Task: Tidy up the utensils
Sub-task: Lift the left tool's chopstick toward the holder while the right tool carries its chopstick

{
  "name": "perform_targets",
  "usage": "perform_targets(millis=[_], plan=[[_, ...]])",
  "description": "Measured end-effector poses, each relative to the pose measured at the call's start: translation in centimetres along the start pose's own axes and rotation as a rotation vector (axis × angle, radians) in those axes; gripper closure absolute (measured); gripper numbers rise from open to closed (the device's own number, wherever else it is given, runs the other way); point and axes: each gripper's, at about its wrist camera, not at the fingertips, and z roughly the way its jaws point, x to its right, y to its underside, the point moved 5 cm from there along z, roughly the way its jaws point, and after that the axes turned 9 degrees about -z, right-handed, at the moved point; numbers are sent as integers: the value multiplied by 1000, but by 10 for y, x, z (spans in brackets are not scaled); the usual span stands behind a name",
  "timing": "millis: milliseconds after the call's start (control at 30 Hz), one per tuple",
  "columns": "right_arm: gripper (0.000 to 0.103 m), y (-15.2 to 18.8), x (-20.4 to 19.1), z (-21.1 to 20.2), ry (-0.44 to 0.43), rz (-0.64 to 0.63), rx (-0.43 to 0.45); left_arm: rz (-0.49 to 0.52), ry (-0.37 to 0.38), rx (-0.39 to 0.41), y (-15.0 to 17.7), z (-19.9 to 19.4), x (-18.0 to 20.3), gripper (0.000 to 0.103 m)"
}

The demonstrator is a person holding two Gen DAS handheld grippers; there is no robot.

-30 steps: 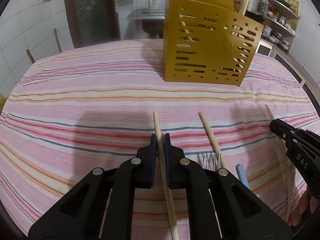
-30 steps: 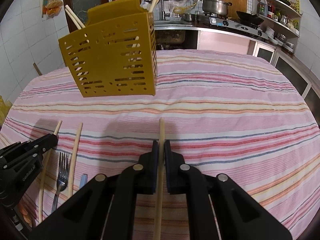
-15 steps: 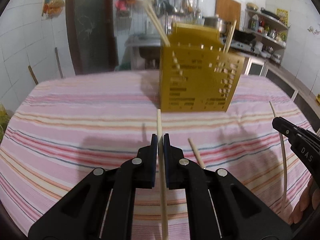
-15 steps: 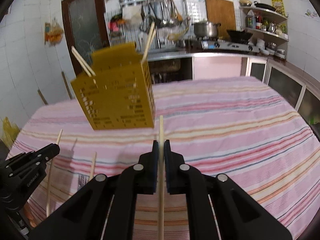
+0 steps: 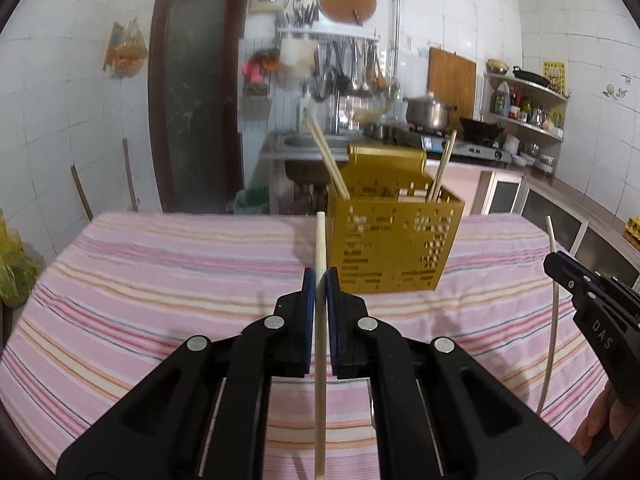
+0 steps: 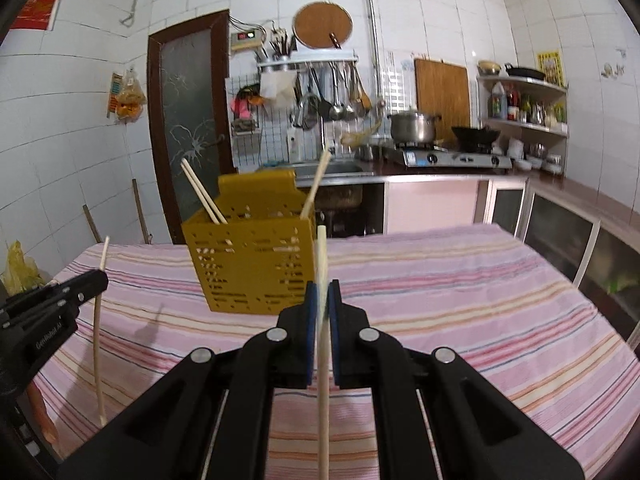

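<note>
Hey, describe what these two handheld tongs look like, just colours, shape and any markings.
Both tongs are matte black plastic with angular linkage arms joined by round silver rivets. The left tongs and right tongs each have two flat fingers faced with dark blue pads. White lettering shows on their sides: "DAS" on the right one, a longer, blurred word on the left. No cables or sleeves visible.

Yellow slotted holder upright on cloth, three chopsticks slanting inside
</note>
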Motion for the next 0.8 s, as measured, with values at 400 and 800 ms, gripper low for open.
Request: perform_targets(millis=[400, 800], plan=[[99, -22, -6, -32, 17, -25, 88, 22, 7, 112, -20, -43, -7, 98], [98, -1, 12, 23, -14, 1, -96, -4, 19, 71, -25, -26, -18, 98]])
